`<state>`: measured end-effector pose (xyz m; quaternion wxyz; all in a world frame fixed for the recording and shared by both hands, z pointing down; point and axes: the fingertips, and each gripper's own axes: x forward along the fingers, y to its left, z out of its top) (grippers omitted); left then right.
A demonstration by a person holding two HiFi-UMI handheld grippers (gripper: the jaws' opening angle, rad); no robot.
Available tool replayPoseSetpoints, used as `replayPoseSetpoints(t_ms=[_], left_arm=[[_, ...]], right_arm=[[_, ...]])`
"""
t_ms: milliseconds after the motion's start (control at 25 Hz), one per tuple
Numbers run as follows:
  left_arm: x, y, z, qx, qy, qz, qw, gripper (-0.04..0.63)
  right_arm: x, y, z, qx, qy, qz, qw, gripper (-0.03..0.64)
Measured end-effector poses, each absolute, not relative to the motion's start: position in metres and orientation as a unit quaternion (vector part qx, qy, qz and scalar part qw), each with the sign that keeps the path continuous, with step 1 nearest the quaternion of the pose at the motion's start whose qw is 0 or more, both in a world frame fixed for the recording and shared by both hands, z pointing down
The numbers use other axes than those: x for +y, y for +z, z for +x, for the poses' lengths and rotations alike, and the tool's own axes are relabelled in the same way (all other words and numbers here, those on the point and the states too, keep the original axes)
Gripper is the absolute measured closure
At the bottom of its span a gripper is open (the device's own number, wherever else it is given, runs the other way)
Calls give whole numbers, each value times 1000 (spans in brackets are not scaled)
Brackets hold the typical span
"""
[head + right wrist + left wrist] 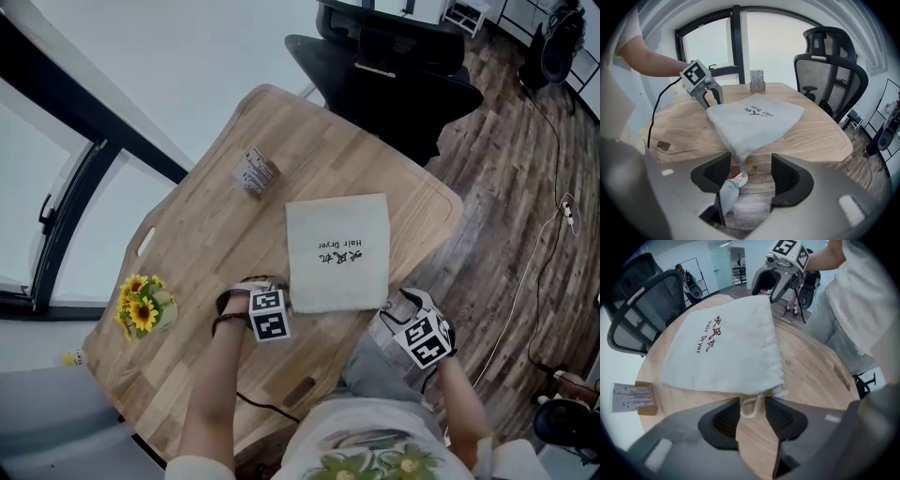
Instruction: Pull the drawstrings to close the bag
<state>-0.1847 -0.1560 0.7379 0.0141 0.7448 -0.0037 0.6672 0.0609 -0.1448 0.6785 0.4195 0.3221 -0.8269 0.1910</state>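
Observation:
A white cloth drawstring bag (337, 251) with dark print lies flat on the wooden table (206, 234). My left gripper (279, 305) is at the bag's near left corner. In the left gripper view the bag (722, 348) fills the middle, and a small loop of drawstring (751, 408) lies between the jaws of my left gripper (752, 401). The pads stand apart from the loop, so it is open. My right gripper (751, 161) is open at the near right corner, where the bag's corner and its short drawstring (742, 168) hang over the table edge between the jaws, untouched.
A small printed box (255, 172) stands beyond the bag's far left corner. A pot of yellow flowers (142, 305) sits near the table's left edge. A black office chair (394, 66) stands at the far side. A black cable (258, 405) trails over the near edge.

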Motion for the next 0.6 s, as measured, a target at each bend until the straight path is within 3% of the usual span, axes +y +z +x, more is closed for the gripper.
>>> replayPoseSetpoints(t_ms=[80, 480, 600], left_arm=[[-152, 738, -185, 4, 667, 743, 50, 466], [-149, 734, -184, -52, 652, 745, 134, 511], [-147, 733, -182, -66, 638, 750, 161, 563]], right_arm=[[-143, 680, 60, -827, 188, 317, 424, 341], [-136, 688, 56, -832, 180, 288, 438, 341], [-134, 688, 55, -833, 182, 284, 439, 341]])
